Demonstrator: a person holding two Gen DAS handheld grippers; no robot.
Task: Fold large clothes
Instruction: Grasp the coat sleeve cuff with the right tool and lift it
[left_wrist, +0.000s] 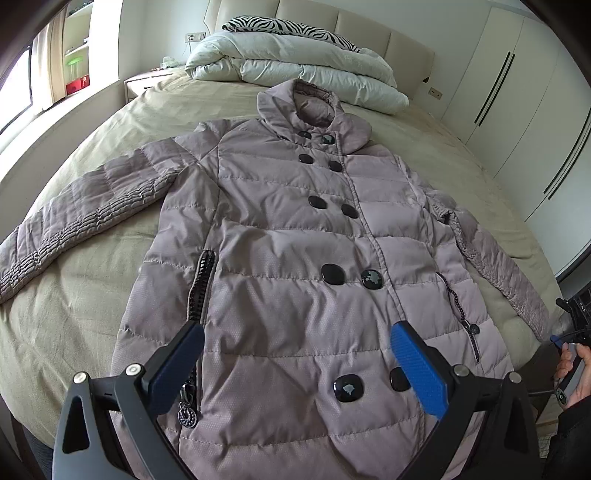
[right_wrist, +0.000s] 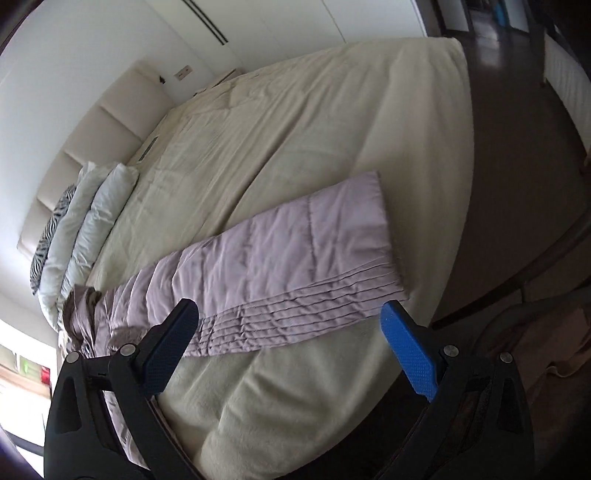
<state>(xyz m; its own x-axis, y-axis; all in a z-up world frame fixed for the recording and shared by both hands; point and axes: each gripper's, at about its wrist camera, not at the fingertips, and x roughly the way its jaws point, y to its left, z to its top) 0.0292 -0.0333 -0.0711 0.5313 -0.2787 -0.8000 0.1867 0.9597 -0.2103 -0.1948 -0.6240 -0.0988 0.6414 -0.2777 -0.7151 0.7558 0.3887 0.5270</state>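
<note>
A mauve quilted coat (left_wrist: 295, 236) with black buttons lies face up and spread flat on the bed, hood toward the headboard and both sleeves out to the sides. My left gripper (left_wrist: 295, 369) is open and empty above the coat's lower hem. My right gripper (right_wrist: 290, 343) is open and empty over the coat's right sleeve (right_wrist: 280, 266), which lies straight across the sheet toward the bed's edge. The other hand with its gripper shows at the right edge of the left wrist view (left_wrist: 572, 354).
The beige bed sheet (left_wrist: 110, 122) covers the mattress. A folded white duvet (left_wrist: 295, 70) and a zebra pillow (left_wrist: 288, 27) lie at the headboard. White wardrobes (left_wrist: 524, 92) stand on the right. Dark floor (right_wrist: 517, 147) borders the bed's edge.
</note>
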